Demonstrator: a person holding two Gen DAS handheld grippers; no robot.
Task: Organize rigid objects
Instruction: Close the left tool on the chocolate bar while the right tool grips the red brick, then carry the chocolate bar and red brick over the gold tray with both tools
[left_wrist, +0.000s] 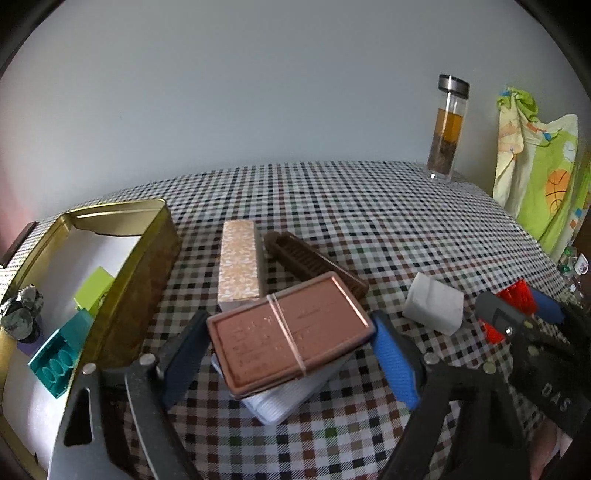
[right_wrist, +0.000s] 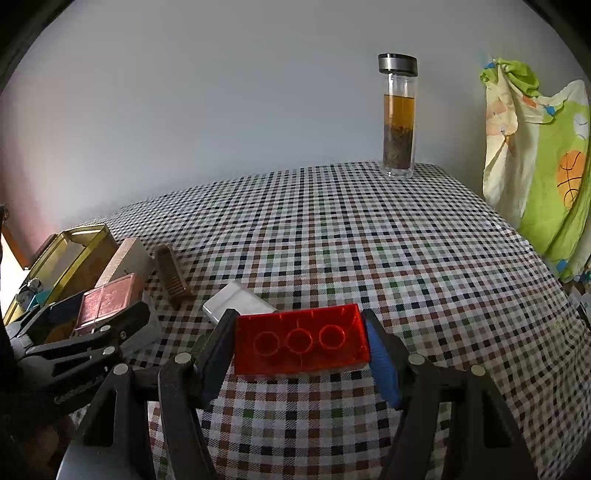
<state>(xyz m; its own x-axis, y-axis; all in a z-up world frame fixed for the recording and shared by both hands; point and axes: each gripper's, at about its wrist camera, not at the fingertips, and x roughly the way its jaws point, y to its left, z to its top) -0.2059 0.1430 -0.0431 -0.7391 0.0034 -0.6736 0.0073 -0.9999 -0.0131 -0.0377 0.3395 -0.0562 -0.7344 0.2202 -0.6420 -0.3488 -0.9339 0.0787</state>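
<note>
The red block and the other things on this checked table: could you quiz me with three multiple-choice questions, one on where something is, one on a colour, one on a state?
1. Where does the tea bottle stand?
A. at the far edge of the table
B. inside the gold tin
C. on the pink case

2. What colour is the block between the right gripper's fingers?
A. green
B. red
C. white

3. The gold tin is
A. lidded
B. upside down
C. open at the top

Answers: 1 A, it stands upright near the wall. 2 B, the right view shows it red. 3 C, the left view shows blocks inside.
</note>
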